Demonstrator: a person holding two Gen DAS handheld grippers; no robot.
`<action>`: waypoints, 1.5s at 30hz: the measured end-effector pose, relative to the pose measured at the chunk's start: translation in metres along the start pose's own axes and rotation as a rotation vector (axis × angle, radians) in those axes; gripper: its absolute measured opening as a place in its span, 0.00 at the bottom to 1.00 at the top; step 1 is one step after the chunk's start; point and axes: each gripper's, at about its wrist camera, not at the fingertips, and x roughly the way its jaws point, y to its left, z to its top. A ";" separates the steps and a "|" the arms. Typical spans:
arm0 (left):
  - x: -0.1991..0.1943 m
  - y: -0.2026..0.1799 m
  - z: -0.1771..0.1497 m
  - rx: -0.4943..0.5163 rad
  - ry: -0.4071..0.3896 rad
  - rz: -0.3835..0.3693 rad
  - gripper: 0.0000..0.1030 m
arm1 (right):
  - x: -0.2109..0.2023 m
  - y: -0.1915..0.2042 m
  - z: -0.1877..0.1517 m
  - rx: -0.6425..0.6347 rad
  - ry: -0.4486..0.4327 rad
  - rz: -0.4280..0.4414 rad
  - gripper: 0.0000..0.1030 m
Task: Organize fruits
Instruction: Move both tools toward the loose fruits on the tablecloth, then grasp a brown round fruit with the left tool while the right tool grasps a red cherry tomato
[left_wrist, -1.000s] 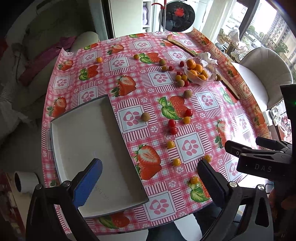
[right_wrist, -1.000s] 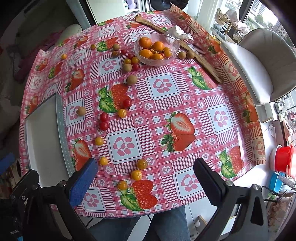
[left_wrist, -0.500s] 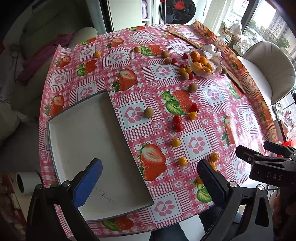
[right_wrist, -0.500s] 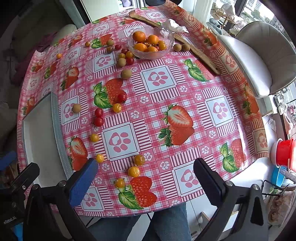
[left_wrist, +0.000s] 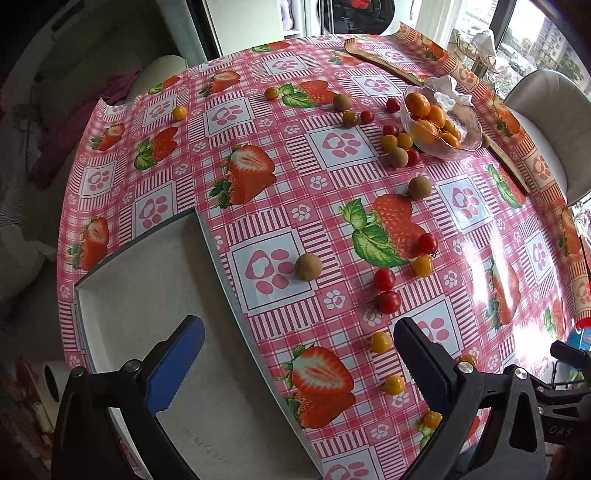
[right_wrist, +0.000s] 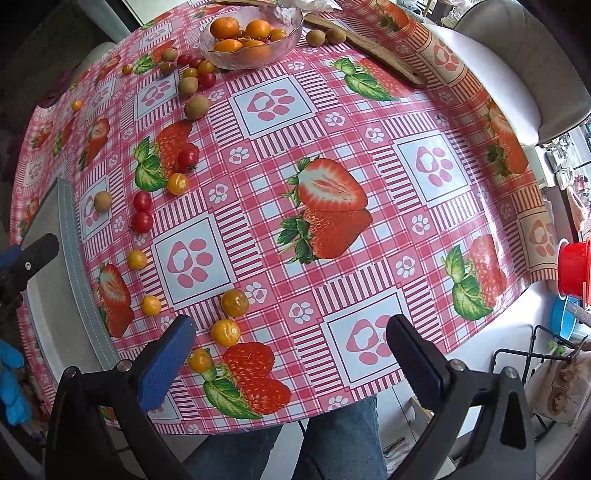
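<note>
**A:** What have you got on the left tongs?

**B:** My left gripper (left_wrist: 295, 369) hangs with jaws spread wide and nothing between them. The blue finger sits lower left of the frame, over the white tray (left_wrist: 140, 295); the black one is lower right, over the tablecloth (left_wrist: 332, 177). A yellow tomato (left_wrist: 380, 341) lies just beside the black finger's tip.

**A:** And the right one?

**B:** My right gripper (right_wrist: 288, 354) is also parted and empty, low in its frame above the table's near edge. Three yellow-orange tomatoes (right_wrist: 225, 331) trail up from beside the blue finger (one is nearly touching it).

**A:** Where is the fruit?

**B:** Scattered loose on the cloth. In the left view, a brown round fruit (left_wrist: 308, 266) sits mid-frame just right of the tray's edge, and two red tomatoes (left_wrist: 388, 302) touch each other a little lower right of it. Another red and yellow pair (left_wrist: 427, 243) touches further up. In the upper right a glass bowl (left_wrist: 469, 122) holds oranges (left_wrist: 417, 105), with a cluster of small red, yellow and brown fruit just left of it.

**A:** Anything in the tray?

**B:** I see only its bare white floor. From the right view, only its grey rim (right_wrist: 79, 258) shows at the left edge, beside the other tool's black finger tip.

**A:** Anything else?

**B:** A long wooden piece (left_wrist: 388, 64) lies behind the bowl, and a red container (right_wrist: 574, 269) sits at the right edge of the right view.
</note>
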 end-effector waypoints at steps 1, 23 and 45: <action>0.004 -0.001 0.004 0.004 -0.004 0.005 1.00 | 0.003 0.001 0.004 -0.004 0.001 0.004 1.00; 0.083 0.001 0.034 0.017 0.030 0.040 0.88 | 0.062 0.057 0.123 -0.071 -0.001 0.128 0.65; 0.055 0.013 0.022 -0.090 0.010 -0.142 0.26 | 0.045 0.074 0.113 -0.136 -0.021 0.155 0.21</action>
